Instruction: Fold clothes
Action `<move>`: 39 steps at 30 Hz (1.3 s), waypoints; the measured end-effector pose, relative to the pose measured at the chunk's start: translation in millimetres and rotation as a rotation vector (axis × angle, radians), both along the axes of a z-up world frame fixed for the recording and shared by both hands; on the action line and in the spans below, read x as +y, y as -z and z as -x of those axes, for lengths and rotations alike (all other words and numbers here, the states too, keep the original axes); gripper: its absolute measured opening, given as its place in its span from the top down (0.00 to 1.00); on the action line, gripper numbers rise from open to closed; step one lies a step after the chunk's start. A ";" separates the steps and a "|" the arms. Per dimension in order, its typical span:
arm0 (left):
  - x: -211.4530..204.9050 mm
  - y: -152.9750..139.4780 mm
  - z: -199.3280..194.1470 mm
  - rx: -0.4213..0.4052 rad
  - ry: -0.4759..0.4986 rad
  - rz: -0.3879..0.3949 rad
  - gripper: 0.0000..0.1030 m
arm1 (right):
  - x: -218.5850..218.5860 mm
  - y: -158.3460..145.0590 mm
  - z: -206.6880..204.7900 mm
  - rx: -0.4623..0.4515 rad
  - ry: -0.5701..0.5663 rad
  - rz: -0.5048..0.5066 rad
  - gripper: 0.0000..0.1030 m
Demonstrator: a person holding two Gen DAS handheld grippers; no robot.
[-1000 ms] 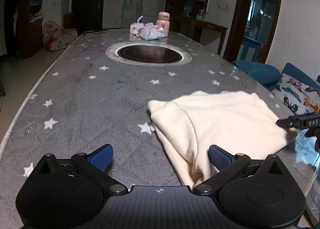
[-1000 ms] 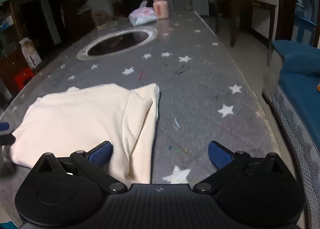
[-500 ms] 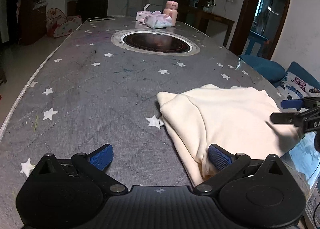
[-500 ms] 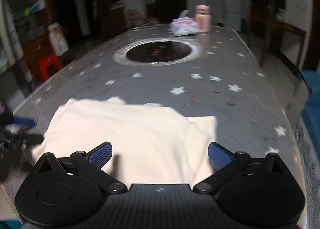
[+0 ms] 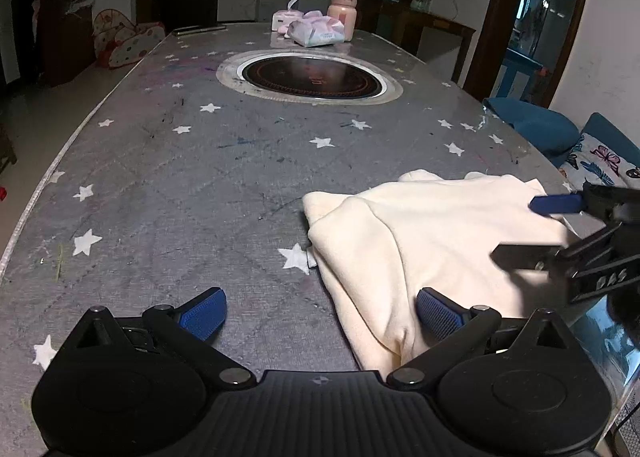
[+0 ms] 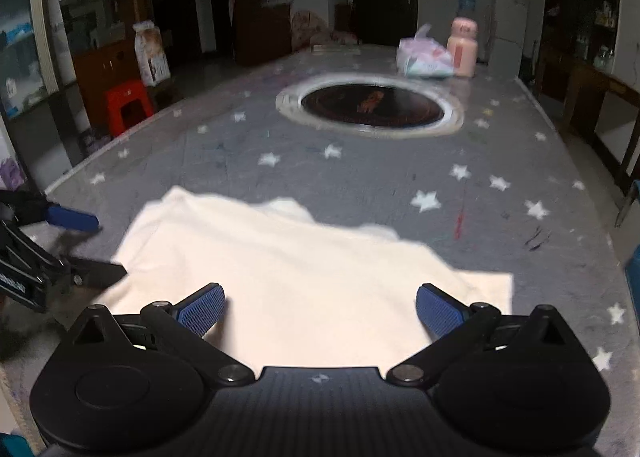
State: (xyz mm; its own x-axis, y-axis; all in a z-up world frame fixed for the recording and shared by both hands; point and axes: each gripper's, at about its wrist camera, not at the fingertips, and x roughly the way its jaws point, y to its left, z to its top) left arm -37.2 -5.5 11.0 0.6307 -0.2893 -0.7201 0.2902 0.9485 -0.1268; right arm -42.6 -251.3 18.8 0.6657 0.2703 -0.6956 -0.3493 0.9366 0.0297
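Two grippers w/ jaws spread wide apart, neither clamped on anything. Left gripper (image 5: 322, 315) sits low over the grey star-printed counter (image 5: 180, 185); its right blue pad (image 5: 438, 313) is touching or just over the near-left edge of the folded cream-coloured soft garment (image 5: 432, 245), left pad over bare counter. Garment lies flat on the near-right part of the counter, close to the right edge, folded into a rough rectangle w/ a rounded fold on its left side.

Right gripper (image 6: 318, 313) hangs over the garment's near edge, cloth (image 6: 288, 285) filling the gap between both pads; can't tell if pads touch it. Right-wrist view is blurred. In the left view the right gripper's black fingers w/ blue tips (image 5: 556, 204) reach in from the right over the garment.

Far along the counter: round dark glass cooktop inset in a metal ring (image 5: 310, 77), then a pink-white tissue pack (image 5: 316, 31) beside a pink plastic jar (image 5: 342, 15).
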 end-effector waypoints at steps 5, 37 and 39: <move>-0.5 0.9 -3.0 0.017 0.000 -0.003 0.00 | 2.2 -1.2 2.2 -0.004 -0.012 0.002 0.00; -4.1 -1.2 -9.0 0.069 -0.034 -0.022 0.00 | 23.7 -4.1 23.8 -0.047 -0.086 0.082 0.00; -1.8 -2.9 -9.6 0.078 -0.041 -0.014 0.00 | 27.2 -6.2 30.9 -0.061 -0.108 0.101 0.00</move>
